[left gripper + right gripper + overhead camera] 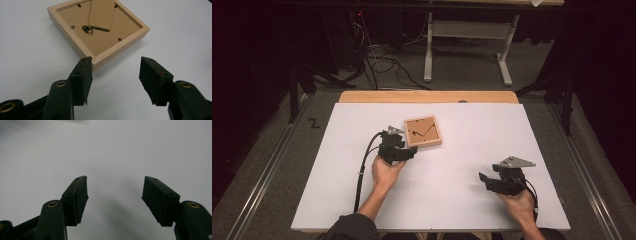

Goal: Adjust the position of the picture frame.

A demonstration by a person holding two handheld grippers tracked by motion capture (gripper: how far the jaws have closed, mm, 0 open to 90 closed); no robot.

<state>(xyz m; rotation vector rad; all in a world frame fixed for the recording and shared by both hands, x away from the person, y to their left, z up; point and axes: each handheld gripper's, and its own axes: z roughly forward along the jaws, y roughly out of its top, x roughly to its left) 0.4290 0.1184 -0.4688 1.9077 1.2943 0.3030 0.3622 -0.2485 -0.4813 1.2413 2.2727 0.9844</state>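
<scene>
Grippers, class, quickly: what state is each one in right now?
Left gripper: open, holding nothing; one jaw at a corner of the square wooden picture frame.
Right gripper: open, empty.

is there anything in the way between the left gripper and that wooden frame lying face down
Nothing visible. The left gripper has its jaws open right at the near corner of the picture frame, with bare white table between them. The left-hand jaw tip sits at that corner; contact is unclear.
</scene>
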